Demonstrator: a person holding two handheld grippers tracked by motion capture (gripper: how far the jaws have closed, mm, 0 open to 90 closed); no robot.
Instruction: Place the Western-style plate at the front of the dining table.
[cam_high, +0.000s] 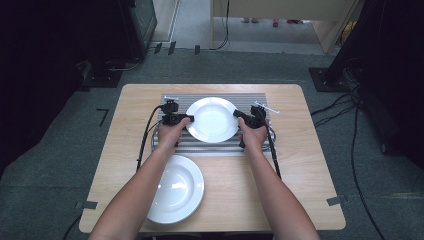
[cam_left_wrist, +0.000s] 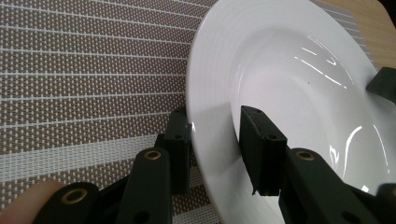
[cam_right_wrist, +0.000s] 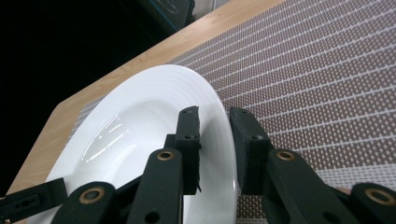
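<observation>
A white deep plate (cam_high: 212, 120) is over the striped placemat (cam_high: 220, 147) at the back middle of the wooden table (cam_high: 310, 150). My left gripper (cam_high: 189, 119) grips its left rim and my right gripper (cam_high: 239, 115) grips its right rim. In the left gripper view the jaws of the left gripper (cam_left_wrist: 215, 116) straddle the rim of the plate (cam_left_wrist: 289, 70), one beneath it and one inside the bowl. In the right gripper view the right gripper (cam_right_wrist: 214, 114) clamps the rim of the plate (cam_right_wrist: 140, 121) the same way. Whether the plate rests on the mat I cannot tell.
A second white deep plate (cam_high: 177, 190) lies near the table's front left, under the person's left forearm. Cables trail from both grippers across the mat. Dark equipment and floor cables surround the table.
</observation>
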